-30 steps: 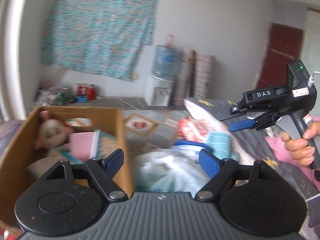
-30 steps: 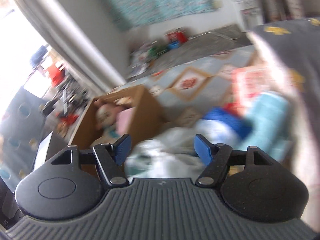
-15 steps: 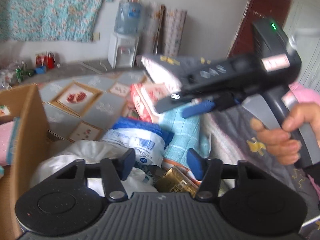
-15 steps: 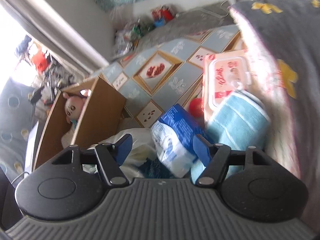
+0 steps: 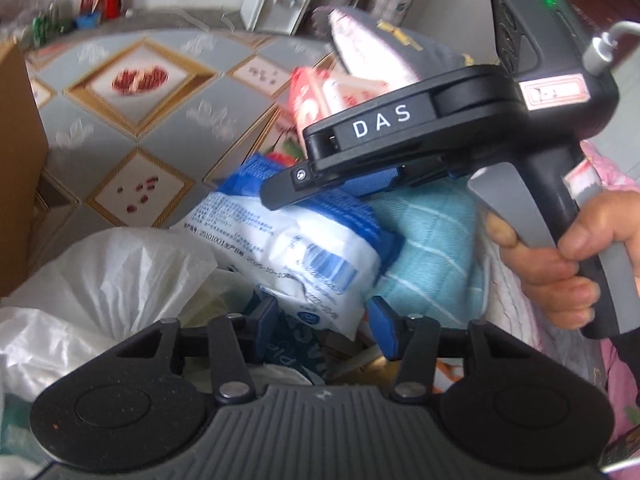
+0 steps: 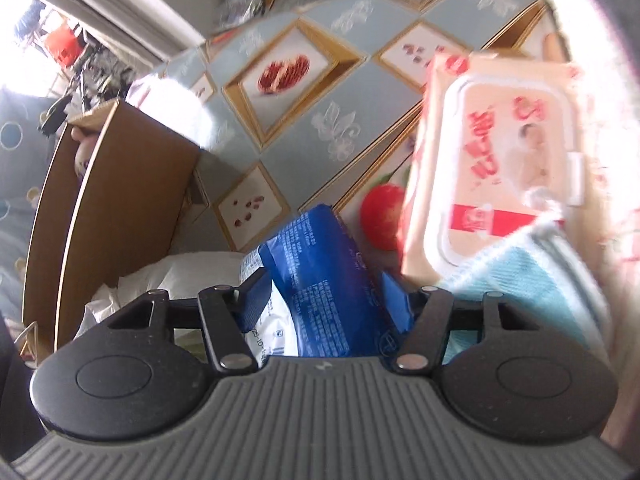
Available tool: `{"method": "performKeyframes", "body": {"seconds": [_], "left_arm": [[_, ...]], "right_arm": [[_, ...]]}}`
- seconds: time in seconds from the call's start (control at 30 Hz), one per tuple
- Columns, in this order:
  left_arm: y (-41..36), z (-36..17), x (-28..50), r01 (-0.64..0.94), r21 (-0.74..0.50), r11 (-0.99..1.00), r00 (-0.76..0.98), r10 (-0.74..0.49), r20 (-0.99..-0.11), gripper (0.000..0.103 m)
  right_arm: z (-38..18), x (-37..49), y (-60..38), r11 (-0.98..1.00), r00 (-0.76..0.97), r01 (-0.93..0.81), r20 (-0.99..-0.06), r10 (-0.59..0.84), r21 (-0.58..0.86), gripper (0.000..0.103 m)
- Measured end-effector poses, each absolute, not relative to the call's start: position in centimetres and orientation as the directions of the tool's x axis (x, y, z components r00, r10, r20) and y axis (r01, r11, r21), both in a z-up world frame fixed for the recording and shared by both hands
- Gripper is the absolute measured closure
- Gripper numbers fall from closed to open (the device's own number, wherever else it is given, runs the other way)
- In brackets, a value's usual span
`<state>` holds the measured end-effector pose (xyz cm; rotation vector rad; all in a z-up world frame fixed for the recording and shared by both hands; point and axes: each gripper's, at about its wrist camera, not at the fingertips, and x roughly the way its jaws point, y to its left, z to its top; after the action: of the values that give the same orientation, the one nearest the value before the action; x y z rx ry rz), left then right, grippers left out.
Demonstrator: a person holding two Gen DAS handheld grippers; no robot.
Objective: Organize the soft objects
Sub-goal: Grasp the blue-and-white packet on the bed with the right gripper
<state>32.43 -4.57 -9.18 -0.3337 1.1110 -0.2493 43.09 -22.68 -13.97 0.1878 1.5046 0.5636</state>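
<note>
A blue and white soft pack (image 5: 304,248) lies on a heap beside the bed, also in the right wrist view (image 6: 324,284). My right gripper (image 6: 326,300) is open with the pack between its fingers; in the left wrist view (image 5: 320,188) it sits over the pack's far end. My left gripper (image 5: 324,316) is open with the pack's near end between its fingers. A light blue towel (image 5: 432,248) lies to the right. A pink wet-wipes pack (image 6: 500,168) stands behind. A white plastic bag (image 5: 120,264) lies to the left.
A brown cardboard box (image 6: 116,216) stands at the left, with a doll's head showing in it. The patterned tile floor (image 5: 132,92) lies beyond. A grey bedspread (image 5: 380,44) is at the right. A red ball (image 6: 380,216) lies behind the blue pack.
Both grippers have moved down and in onto the heap. The blue and white pack now lies between both pairs of fingers. The box has slid out to the left edge.
</note>
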Motion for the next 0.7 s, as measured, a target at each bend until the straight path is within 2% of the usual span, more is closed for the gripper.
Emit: {"method": "performKeyframes", "body": {"seconds": [0.13, 0.4, 0.7], "left_arm": [[-4.3, -10.0, 33.5, -0.014, -0.398, 0.917, 0.400, -0.359, -0.843, 0.048], [-4.4, -9.3, 33.4, -0.036, -0.420, 0.907, 0.425, -0.367, -0.827, 0.046], [-6.0, -4.0, 30.5, 0.059, -0.451, 0.890, 0.537, -0.410, -0.738, 0.046]], "right_arm": [[-14.7, 43.6, -21.6, 0.847, -0.056, -0.252, -0.880, 0.471, 0.469, 0.043], [-13.4, 42.7, -21.8, 0.853, -0.006, -0.284, -0.891, 0.455, 0.438, 0.062], [-6.6, 40.4, -26.2, 0.859, 0.137, -0.198, -0.855, 0.501, 0.472, 0.064]]}}
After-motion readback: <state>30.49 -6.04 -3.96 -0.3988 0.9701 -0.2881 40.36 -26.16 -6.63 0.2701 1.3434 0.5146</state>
